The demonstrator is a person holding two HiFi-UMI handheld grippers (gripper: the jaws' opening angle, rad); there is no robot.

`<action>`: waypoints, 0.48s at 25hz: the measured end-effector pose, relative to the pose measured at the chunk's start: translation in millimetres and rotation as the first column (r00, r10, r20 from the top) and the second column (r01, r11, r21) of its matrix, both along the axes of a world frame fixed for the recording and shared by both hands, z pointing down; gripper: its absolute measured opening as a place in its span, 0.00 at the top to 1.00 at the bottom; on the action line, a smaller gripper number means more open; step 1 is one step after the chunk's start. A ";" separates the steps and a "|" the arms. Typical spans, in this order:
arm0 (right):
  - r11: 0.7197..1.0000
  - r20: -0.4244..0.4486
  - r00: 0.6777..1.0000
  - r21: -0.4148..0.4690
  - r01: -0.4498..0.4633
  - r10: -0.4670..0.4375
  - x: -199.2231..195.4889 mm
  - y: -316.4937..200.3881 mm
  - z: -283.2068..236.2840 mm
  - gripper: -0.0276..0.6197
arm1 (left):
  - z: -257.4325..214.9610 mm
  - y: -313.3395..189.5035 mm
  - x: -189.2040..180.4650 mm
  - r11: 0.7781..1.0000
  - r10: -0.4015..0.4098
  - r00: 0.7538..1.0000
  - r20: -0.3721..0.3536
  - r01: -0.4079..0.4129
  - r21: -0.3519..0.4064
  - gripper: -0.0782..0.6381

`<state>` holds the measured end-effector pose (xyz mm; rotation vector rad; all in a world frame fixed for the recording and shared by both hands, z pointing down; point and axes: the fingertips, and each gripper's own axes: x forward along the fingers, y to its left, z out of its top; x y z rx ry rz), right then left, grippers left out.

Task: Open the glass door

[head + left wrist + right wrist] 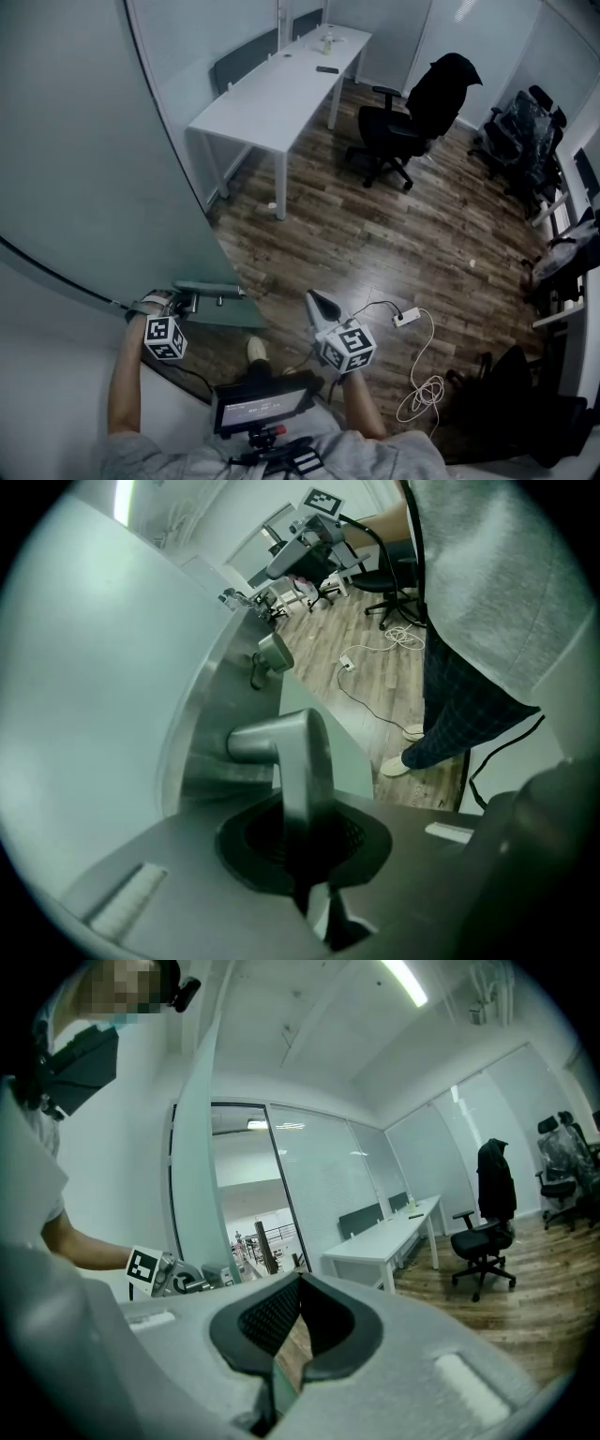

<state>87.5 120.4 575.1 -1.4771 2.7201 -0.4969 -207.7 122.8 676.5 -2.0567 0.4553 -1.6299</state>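
left to right. glass door (pixel 84 169): a tall frosted pane filling the left of the head view, its free edge next to the person, and it seems to stand ajar from its frame. judged heavy and rigid. it should swing slowly on its hinges and keep going once started, and the bare glass is smooth and offers no purchase, so it is a poor place to push with hard tips.

handle (pixel 298 752): a metal lever on a plate at the door's edge, with a round stub leaving the plate and a flat bar bending away from it. it looks stiff, polished and likely slippery. the bar is the sensible place to take hold, out toward its free end where the leverage is greatest.

left claw (pixel 305 841): pinching the bar of the handle, which runs down between the two dark pads. the claw points steeply downward and the person's forearm reaches in from below. the grip looks narrow, so a sideways pull could let the bar slide through the pads.

right claw (pixel 292 1307): pads pressed together at their tips with nothing between them. it is held roughly level in front of the person, well apart from the door and idle.

background, right: a wooden floor (pixel 375 244), a white worktop (pixel 281 89) along the far partition, and a black office chair (pixel 412 112) beside it. all are well clear of the door.
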 end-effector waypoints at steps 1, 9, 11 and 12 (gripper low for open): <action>1.000 0.002 1.000 -0.001 0.001 -0.001 0.2 0.6 0.0 0.95 | -0.3 0.6 0.2 1.000 0.000 1.000 0.001 0.000 0.000 0.87; 1.000 0.002 1.000 -0.004 0.012 -0.012 2.2 -2.4 -0.6 0.95 | -2.5 2.0 0.6 1.000 -0.006 1.000 0.011 0.006 -0.024 0.85; 1.000 0.000 1.000 -0.005 0.015 -0.015 2.3 -3.2 -0.7 0.95 | -4.3 3.6 -0.2 0.999 -0.009 1.000 0.017 0.010 -0.047 0.84; 1.000 -0.001 1.000 -0.006 0.016 -0.016 2.6 -3.3 0.6 0.95 | -4.5 5.1 -0.4 0.998 -0.010 1.000 0.017 0.011 -0.060 0.82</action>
